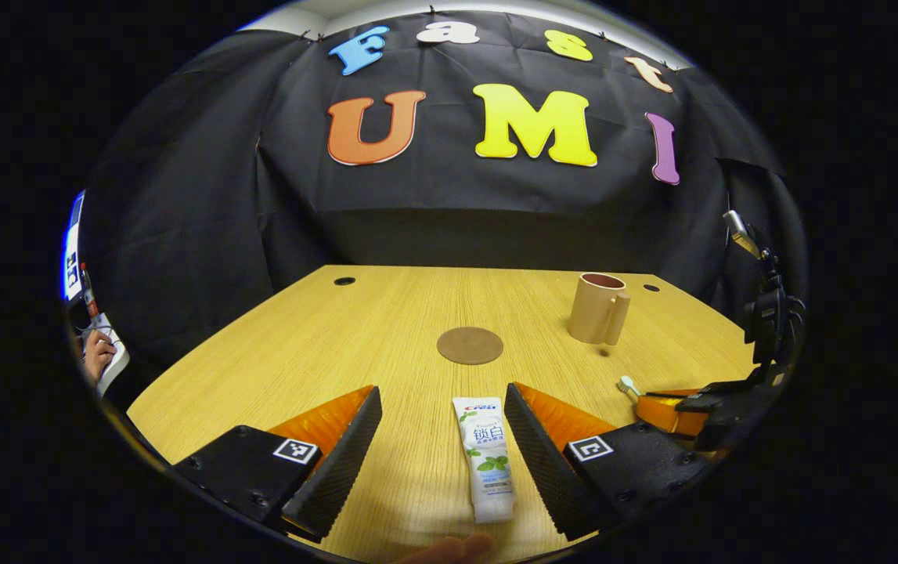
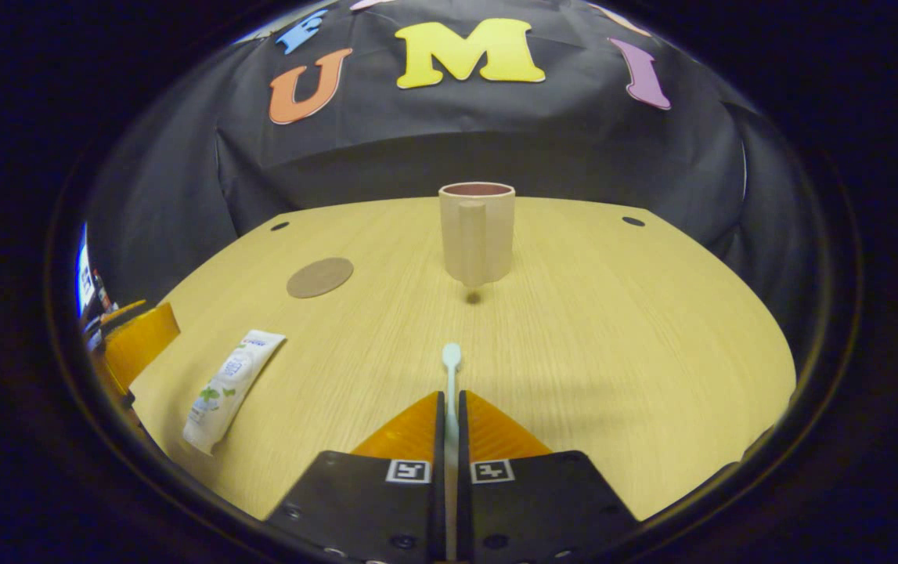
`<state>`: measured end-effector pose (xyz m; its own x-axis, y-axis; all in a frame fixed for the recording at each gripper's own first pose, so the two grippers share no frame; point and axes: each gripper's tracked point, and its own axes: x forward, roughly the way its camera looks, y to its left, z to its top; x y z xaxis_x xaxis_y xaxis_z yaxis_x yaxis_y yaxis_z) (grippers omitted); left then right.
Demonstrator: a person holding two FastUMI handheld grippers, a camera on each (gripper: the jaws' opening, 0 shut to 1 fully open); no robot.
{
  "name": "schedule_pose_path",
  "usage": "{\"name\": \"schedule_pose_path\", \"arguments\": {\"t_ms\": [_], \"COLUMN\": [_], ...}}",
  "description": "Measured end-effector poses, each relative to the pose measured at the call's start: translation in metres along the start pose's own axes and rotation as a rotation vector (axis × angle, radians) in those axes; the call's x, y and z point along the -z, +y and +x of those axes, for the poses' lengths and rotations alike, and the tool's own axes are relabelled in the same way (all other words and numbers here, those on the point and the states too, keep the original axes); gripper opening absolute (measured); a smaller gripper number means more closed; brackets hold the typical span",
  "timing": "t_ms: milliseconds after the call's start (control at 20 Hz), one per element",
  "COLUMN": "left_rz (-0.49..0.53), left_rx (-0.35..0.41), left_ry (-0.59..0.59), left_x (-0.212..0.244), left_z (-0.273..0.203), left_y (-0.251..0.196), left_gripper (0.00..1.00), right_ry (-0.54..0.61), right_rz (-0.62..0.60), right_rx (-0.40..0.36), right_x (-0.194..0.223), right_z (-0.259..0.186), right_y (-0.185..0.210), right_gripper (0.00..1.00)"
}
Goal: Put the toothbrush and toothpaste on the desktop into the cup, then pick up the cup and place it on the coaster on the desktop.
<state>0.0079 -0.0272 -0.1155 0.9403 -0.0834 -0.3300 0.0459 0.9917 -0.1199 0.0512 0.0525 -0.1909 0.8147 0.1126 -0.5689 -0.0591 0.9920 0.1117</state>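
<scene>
A white toothpaste tube (image 1: 485, 458) lies flat on the wooden desk between the wide-apart fingers of my open left gripper (image 1: 442, 395), touching neither finger. The tube also lies at the left in the right gripper view (image 2: 229, 388). My right gripper (image 2: 449, 399) is shut on the pale toothbrush (image 2: 451, 368), whose head sticks out forward toward the tan cup (image 2: 477, 233). In the left gripper view the right gripper (image 1: 664, 403) sits low at the right with the brush head (image 1: 627, 385) showing. The cup (image 1: 599, 308) stands upright at back right, the round brown coaster (image 1: 470, 345) mid-desk.
The coaster (image 2: 319, 277) lies left of the cup in the right gripper view. Small cable holes (image 1: 344, 280) (image 2: 633, 222) sit near the desk's back corners. A person's hand (image 1: 96, 354) is at the far left, off the desk. Part of my left gripper (image 2: 135, 341) shows at the left edge.
</scene>
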Motion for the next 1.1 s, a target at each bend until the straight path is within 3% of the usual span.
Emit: {"name": "schedule_pose_path", "arguments": {"t_ms": [50, 650, 850, 1100], "left_rz": [-0.003, 0.01, 0.004, -0.02], "left_rx": [0.006, 0.077, 0.076, 0.049], "left_ry": [0.023, 0.21, 0.344, 0.371], "left_x": [0.003, 0.044, 0.071, 0.075], "left_z": [0.0, 0.013, 0.012, 0.014], "left_y": [-0.003, -0.037, -0.043, -0.041], "left_gripper": [1.0, 0.96, 0.86, 0.66], "right_ry": [-0.012, -0.143, -0.193, -0.228], "right_rz": [0.013, -0.003, -0.019, -0.03], "right_rx": [-0.01, -0.064, -0.063, -0.079], "right_x": [-0.001, -0.023, -0.035, -0.047], "right_z": [0.001, -0.039, -0.055, -0.068], "right_y": [-0.001, -0.008, -0.013, -0.011], "right_gripper": [0.0, 0.0, 0.0, 0.0]}}
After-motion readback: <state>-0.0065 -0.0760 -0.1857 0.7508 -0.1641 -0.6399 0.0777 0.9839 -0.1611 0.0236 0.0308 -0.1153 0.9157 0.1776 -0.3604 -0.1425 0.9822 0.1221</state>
